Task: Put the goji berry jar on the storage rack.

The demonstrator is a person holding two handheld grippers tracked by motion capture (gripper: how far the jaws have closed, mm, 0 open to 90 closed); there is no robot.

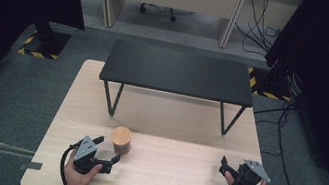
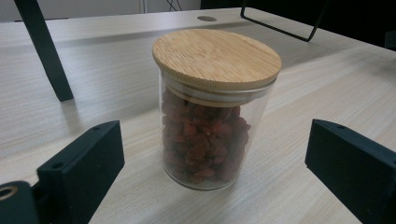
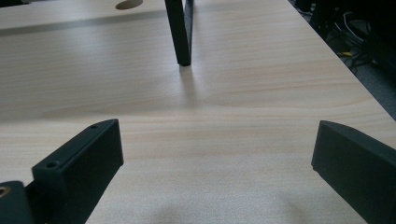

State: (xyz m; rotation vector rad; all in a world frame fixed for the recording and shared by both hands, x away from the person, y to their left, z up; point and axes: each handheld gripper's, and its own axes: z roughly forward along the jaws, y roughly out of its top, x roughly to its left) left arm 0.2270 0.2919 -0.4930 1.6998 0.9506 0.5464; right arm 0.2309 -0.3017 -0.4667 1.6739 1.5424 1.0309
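A glass jar (image 1: 121,140) with a round bamboo lid stands upright on the light wooden table (image 1: 169,174), left of centre. In the left gripper view the jar (image 2: 208,126) holds red dried berries, and its lid (image 2: 216,57) sits flat on top. My left gripper (image 1: 106,150) is open just in front of and beside the jar, its two black jaws wide apart on either side without touching the glass. My right gripper (image 1: 224,167) is open near the table's right front, with bare wood between its jaws (image 3: 215,154).
A low black bench-like shelf (image 1: 178,72) on thin metal legs stands across the far half of the table; one leg (image 3: 179,32) rises ahead of my right gripper. Cables (image 1: 288,159) run on the floor to the right. Dark curtains flank both sides.
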